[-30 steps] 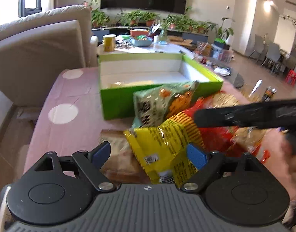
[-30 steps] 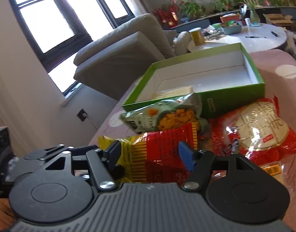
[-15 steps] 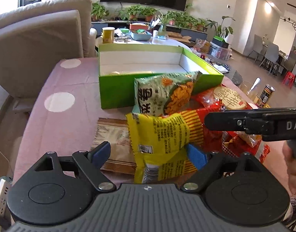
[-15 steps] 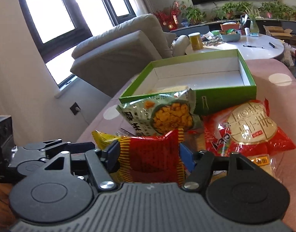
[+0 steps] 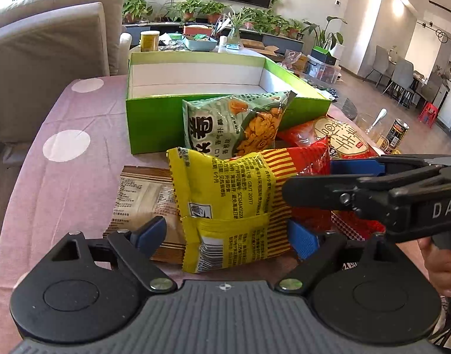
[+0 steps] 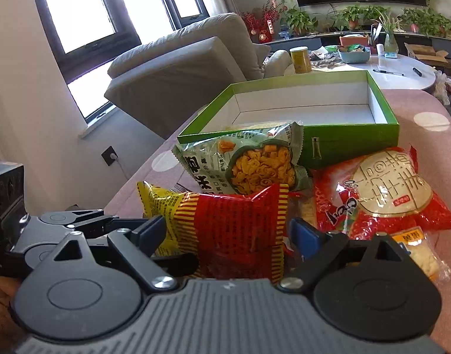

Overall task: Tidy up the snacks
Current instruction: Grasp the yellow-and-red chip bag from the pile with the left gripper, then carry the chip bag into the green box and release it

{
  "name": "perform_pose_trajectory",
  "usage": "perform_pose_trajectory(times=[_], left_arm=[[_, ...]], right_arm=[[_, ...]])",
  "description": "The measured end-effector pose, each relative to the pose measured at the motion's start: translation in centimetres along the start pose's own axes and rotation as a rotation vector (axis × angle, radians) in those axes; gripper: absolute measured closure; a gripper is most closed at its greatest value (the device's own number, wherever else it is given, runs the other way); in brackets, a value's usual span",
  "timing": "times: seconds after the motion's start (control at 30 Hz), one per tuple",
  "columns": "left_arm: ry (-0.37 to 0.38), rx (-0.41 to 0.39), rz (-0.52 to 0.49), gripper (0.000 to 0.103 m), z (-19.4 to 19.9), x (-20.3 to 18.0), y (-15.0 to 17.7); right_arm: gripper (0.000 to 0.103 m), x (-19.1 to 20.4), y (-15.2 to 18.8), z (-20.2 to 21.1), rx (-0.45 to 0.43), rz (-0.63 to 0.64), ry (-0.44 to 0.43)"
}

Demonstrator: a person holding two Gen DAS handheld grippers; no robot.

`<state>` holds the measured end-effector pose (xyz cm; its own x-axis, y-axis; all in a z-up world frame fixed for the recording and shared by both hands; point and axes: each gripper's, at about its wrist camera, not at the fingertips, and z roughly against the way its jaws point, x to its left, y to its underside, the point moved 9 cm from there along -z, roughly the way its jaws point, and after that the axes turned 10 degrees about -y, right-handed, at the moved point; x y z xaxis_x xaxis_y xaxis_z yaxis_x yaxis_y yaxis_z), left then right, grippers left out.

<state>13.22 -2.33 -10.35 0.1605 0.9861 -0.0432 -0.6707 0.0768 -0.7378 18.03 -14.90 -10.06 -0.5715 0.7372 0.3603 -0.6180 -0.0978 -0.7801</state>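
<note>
Crinkly yellow-red bag [image 5: 240, 206] looks light, slippery; both grippers, left [image 5: 225, 236] and right [image 6: 225, 233], straddle it wide open; pinch its sealed edge.

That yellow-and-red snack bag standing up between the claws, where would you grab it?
I would take the yellow-and-red bag by its flat crimped end seams, one claw from each side. The left claw and right claw already straddle it, open. The puffy middle would likely slip or crush.
</note>
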Motion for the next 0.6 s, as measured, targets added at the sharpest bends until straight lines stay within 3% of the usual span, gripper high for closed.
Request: perform_pose_trajectory(times=[0.23,0.6], left_arm=[[0.018,-0.017,-0.038,0.028,0.7,-1.2,0.0],[-0.026,-0.135,-0.099,0.03,4.0,-1.6,-1.6]], right_arm=[[0.017,0.5,0.6,-0.6,0.037,0.067,0.035],[0.017,1.7,-0.5,1.1,-0.021,0.067,0.026]])
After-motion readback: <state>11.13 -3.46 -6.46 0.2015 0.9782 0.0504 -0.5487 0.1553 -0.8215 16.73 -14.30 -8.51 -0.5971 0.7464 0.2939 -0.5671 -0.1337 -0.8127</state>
